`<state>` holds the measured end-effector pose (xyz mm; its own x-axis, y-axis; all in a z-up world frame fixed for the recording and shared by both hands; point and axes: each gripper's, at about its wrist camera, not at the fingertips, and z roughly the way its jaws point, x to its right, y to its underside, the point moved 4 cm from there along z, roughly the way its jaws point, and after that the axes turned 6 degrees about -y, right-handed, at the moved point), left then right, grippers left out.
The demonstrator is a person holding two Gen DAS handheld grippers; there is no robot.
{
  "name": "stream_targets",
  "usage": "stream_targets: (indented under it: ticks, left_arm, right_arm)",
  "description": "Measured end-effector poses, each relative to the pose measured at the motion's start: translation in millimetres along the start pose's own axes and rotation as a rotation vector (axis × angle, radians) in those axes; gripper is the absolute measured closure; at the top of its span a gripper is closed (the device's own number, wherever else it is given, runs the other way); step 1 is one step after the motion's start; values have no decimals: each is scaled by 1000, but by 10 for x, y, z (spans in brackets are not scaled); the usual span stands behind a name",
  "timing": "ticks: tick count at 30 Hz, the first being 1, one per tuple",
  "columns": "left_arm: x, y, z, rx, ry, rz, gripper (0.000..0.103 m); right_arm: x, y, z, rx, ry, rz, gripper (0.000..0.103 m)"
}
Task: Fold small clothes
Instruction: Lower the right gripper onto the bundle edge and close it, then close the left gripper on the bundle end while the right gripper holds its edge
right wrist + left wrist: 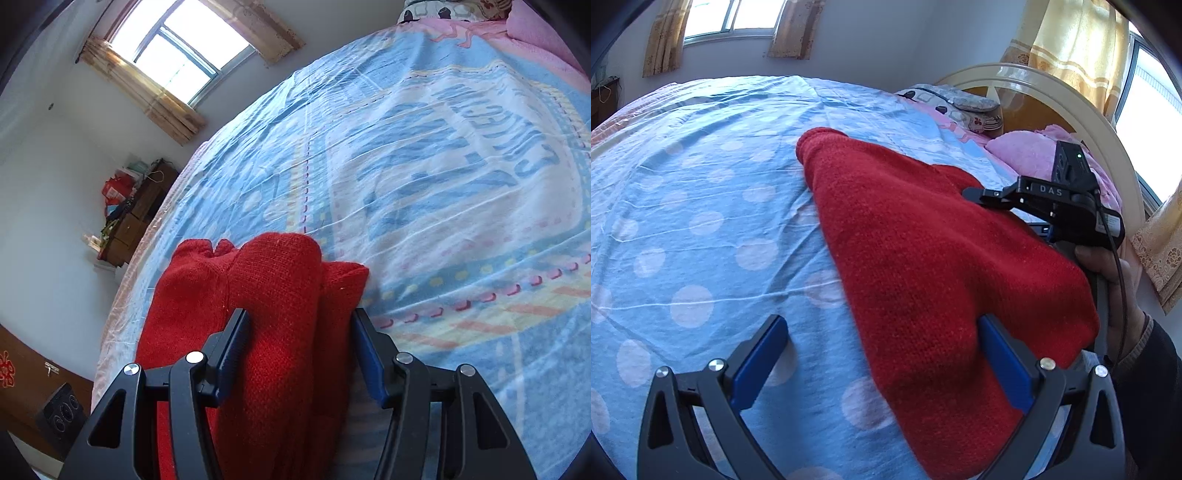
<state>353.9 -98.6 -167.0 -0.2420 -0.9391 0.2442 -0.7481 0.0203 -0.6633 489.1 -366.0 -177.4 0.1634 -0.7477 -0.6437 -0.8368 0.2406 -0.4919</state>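
Observation:
A red knitted garment (pixel 923 266) lies on the blue bed sheet (pixel 701 206), partly folded into a long bundle. My left gripper (pixel 882 332) is open, its jaws wide apart; the garment's near edge lies against the right finger (pixel 1001 354) and between the jaws. In the right wrist view the garment (pixel 273 295) is a thick fold running between the fingers of my right gripper (pixel 299 328), which is open around it. The right gripper also shows in the left wrist view (pixel 982 195), resting at the garment's far right side.
The bed has a rounded headboard (pixel 1052 92) with pillows (pixel 956 99) and a pink blanket (pixel 1027 151) at the far right. A wooden dresser (pixel 136 214) with clutter stands by the wall beyond the bed edge. Windows with curtains (pixel 147 92) are behind.

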Motion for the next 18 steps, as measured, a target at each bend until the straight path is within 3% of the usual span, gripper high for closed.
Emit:
stream_targets:
  ticks: [5,14,16,18]
  left_arm:
    - [16,16,-16,1,3,12,0]
    - [142,23,5,-24,47,67,5]
    - [175,27,-3,-27,65,79,12]
    - [199,35,-19,-33,97,76,29]
  right_arm:
    - [-6,63,-3,-2,-40,-19,61]
    - [21,63,67,-6,-53,-15,63]
    - [38,65,57,-4,-63,-8,63]
    - [-5,81,44,4,-47,-39,66]
